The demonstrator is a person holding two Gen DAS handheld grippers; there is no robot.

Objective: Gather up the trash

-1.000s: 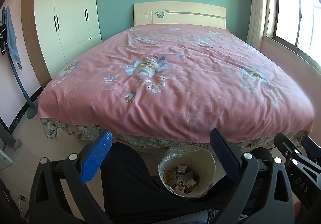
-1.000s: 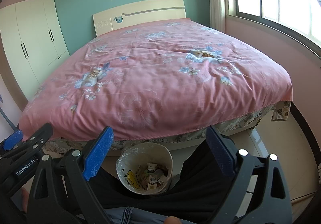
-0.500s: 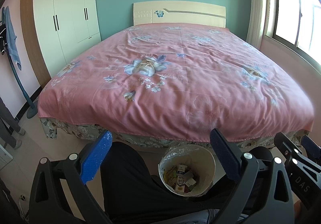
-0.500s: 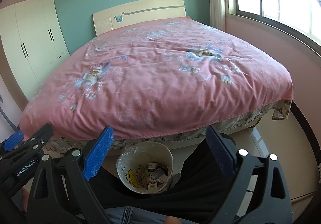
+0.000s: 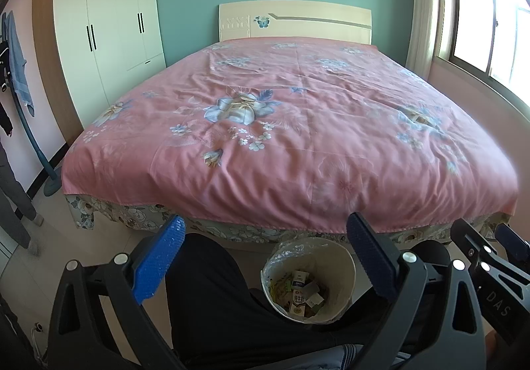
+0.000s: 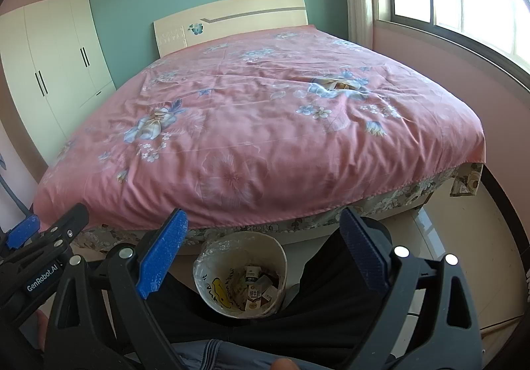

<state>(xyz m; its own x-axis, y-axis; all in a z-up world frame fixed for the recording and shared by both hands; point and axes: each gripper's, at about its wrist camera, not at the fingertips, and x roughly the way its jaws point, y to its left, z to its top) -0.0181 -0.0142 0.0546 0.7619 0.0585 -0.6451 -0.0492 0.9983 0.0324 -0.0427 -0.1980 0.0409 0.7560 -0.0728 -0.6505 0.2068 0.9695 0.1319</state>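
At the foot of the wide bed under its wrinkled pink floral cotton cover [image 5: 298, 124], a round cream-coloured waste bin lined with a thin crinkly plastic bag [image 5: 281, 257] stands on the pale tiled floor between the seated person's dark-trousered knees [image 5: 212, 287], just in front of the bed's flowered valance. Inside the bin lie small printed cardboard cartons and paper scraps [image 5: 303, 290], light, flat-sided and stiff-looking, heaped loosely at the bottom. The left gripper [image 5: 265, 257] hangs above the bin with its blue ribbed fingers [image 5: 159, 260] spread wide and holding nothing; the right gripper [image 6: 265, 254], beside it over the same bin, is likewise splayed wide with nothing between its textured blue pads. No loose litter shows on the bed cover or on the floor around the bin, so the collecting looks either finished or paused between pieces, though the floor behind the person is out of sight. The next move, if any trash remains, would call for searching away from the bin, closing on a light carton by its flat sides without crushing it, and carrying it back over the bin's open rim; the slack liner could snag a finger there.
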